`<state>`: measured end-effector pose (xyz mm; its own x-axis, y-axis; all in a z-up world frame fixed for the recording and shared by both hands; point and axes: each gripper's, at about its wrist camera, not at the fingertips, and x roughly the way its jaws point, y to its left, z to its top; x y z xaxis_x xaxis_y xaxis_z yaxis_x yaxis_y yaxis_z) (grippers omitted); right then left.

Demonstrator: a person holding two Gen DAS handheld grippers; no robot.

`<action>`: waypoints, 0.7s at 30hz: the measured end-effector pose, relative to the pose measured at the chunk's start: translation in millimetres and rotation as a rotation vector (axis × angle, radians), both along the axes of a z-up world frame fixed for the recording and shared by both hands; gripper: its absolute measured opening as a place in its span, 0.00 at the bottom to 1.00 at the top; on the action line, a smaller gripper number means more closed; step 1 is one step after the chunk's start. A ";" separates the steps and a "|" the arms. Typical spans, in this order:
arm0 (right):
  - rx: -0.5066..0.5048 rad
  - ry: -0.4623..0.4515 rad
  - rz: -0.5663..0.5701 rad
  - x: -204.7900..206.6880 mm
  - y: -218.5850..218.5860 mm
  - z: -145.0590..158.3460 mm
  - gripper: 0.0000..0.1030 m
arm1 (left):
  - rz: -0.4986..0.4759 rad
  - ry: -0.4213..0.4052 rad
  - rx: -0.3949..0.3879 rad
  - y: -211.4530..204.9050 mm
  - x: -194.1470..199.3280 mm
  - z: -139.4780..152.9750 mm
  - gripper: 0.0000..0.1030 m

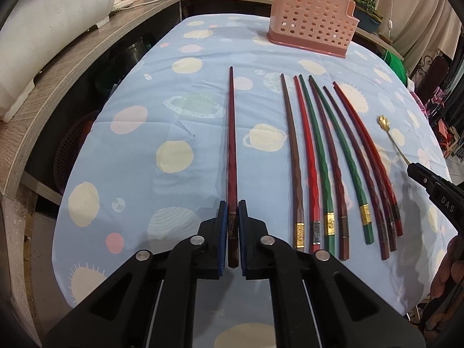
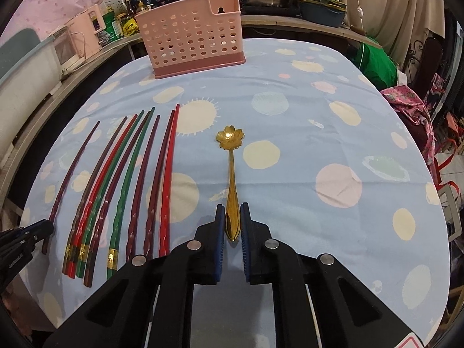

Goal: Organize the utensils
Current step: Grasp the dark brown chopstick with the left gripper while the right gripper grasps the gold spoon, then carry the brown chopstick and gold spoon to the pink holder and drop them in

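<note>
Utensils: nothing sorted yet, as far as I can see. The pink perforated holder stands at the far end of the table, and through its holes I see no utensil inside, though its interior is only partly visible. Everything lies flat on the blue planet-print cloth.

Left gripper: clenched on the thick end of a dark red chopstick that lies apart from the others, tip pointing toward the holder. It looks to be resting on the cloth along its whole length; I judge it not yet lifted.

Right gripper: blue pads against both sides of the gold spoon handle, grasping it near its end. The flower-shaped bowl faces up, well short of the holder.

Left to do: both held pieces must go to the holder, then the row of eight chopsticks between the two grippers. These are red, green and brownish-maroon, some with gold or silver bands near the thick end, lying close together and nearly parallel. Faceted, glossy shafts; I expect them to be slippery.
</note>
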<state>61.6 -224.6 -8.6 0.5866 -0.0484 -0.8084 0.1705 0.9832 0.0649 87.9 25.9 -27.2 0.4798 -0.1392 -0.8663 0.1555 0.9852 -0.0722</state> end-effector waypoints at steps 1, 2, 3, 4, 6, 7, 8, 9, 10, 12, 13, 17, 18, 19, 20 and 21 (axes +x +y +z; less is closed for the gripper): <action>0.002 -0.011 -0.002 -2.6 -0.4 4.4 0.10 | 0.001 -0.005 -0.005 0.5 -1.2 3.5 0.07; 0.003 -0.021 -0.004 -4.5 -1.0 8.9 0.10 | 0.002 -0.013 -0.012 1.1 -2.6 8.8 0.07; 0.003 -0.031 -0.006 -6.2 -1.6 13.4 0.10 | 0.002 -0.020 -0.017 1.6 -3.4 13.0 0.07; 0.004 -0.042 -0.008 -7.7 -2.3 17.7 0.09 | 0.003 -0.029 -0.022 2.0 -4.1 17.9 0.07; 0.010 -0.062 -0.013 -10.3 -4.9 26.3 0.09 | 0.003 -0.048 -0.029 2.0 -4.6 28.7 0.07; 0.012 -0.074 -0.016 -11.2 -6.3 30.6 0.09 | 0.003 -0.056 -0.031 1.7 -4.3 33.4 0.07; 0.014 -0.085 -0.018 -11.8 -7.9 35.0 0.06 | 0.004 -0.065 -0.034 1.8 -3.7 38.5 0.07; 0.016 -0.095 -0.020 -11.9 -9.0 39.2 0.02 | 0.004 -0.076 -0.039 1.9 -2.8 43.8 0.07; 0.020 -0.104 -0.021 -11.7 -10.3 43.4 0.02 | 0.005 -0.086 -0.043 1.8 -2.6 48.2 0.07; 0.015 -0.122 -0.021 -10.3 -11.8 50.3 0.02 | 0.011 -0.104 -0.048 2.5 0.4 57.1 0.07; 0.014 -0.127 -0.020 -8.9 -12.5 53.3 0.02 | 0.013 -0.111 -0.053 3.1 2.0 60.9 0.07; 0.023 -0.149 -0.011 -4.0 -15.3 65.2 0.02 | 0.021 -0.134 -0.060 5.5 10.2 75.4 0.07; 0.023 -0.155 -0.009 -2.7 -15.3 68.7 0.02 | 0.023 -0.139 -0.064 6.6 12.3 79.4 0.07; 0.024 -0.162 -0.007 -0.6 -15.8 72.6 0.02 | 0.023 -0.145 -0.067 7.1 14.4 83.5 0.07; 0.025 -0.169 -0.004 1.8 -16.2 77.1 0.02 | 0.023 -0.153 -0.067 7.3 17.9 89.3 0.07; 0.024 -0.175 -0.001 4.8 -16.5 81.2 0.02 | 0.022 -0.165 -0.067 7.4 20.9 95.2 0.07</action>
<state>66.4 -241.1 72.6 0.7188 -0.0312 -0.6946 0.1558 0.9808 0.1172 108.8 33.2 68.0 0.6185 -0.1814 -0.7645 0.1487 0.9824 -0.1127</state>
